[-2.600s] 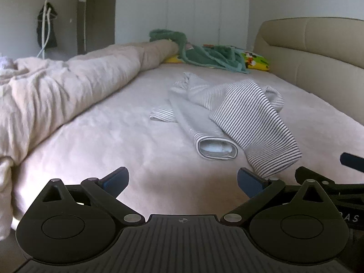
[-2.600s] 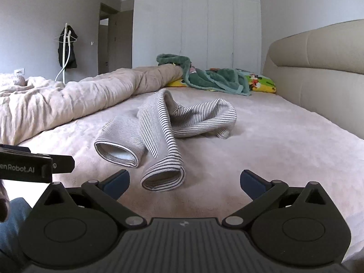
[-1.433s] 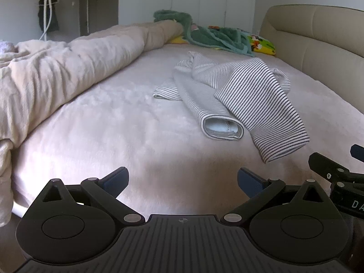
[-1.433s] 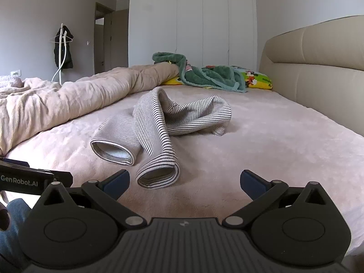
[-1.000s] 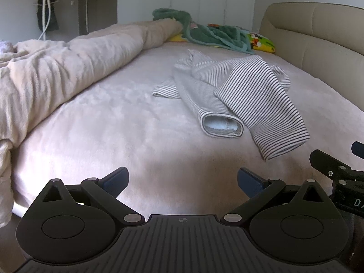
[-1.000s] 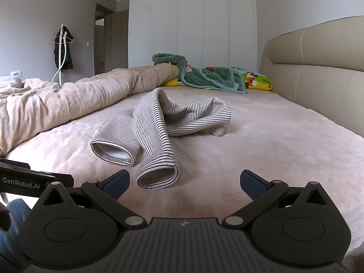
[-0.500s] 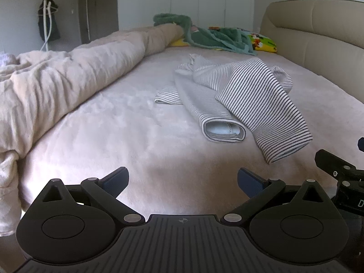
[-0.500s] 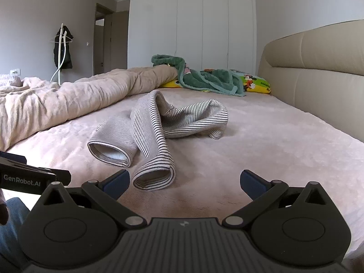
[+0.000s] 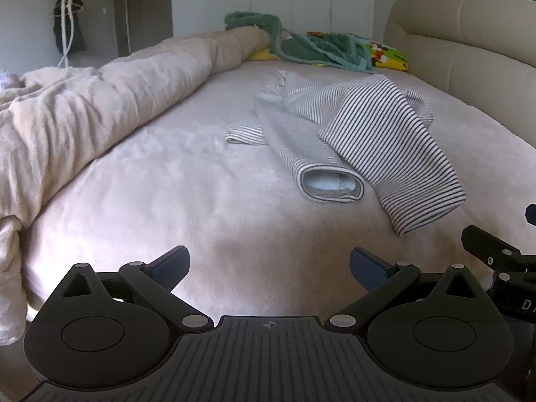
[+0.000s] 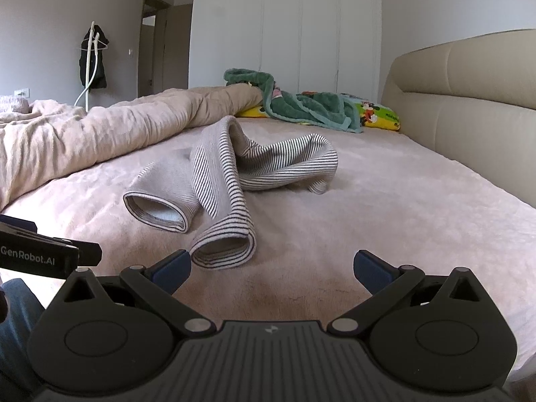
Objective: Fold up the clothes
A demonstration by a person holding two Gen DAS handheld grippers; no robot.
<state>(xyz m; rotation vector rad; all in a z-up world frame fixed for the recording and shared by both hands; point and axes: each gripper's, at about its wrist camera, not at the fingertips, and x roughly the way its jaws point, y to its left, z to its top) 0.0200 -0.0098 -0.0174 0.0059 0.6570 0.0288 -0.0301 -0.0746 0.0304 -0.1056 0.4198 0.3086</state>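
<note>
A black-and-white striped garment [image 9: 365, 134] lies crumpled on the pink bed sheet [image 9: 187, 181], its two open cuffs pointing toward me. It also shows in the right wrist view [image 10: 221, 181]. My left gripper [image 9: 268, 263] is open and empty, low over the sheet, short of the garment and to its left. My right gripper [image 10: 273, 264] is open and empty; its left fingertip [image 10: 172, 266] sits just short of the nearer striped cuff [image 10: 222, 251]. Part of each gripper shows at the edge of the other's view.
A rumpled beige duvet [image 9: 83, 107] runs along the left of the bed. A green towel [image 10: 301, 107] and a yellow cartoon pillow [image 10: 378, 115] lie at the far end. A beige padded headboard [image 10: 469, 110] stands on the right. A dark garment hangs on a rack [image 10: 92, 60] by the door.
Both grippers have drifted slightly toward the garment and dipped lower, so it looks a little larger. Both stay open. The garment has not moved.
</note>
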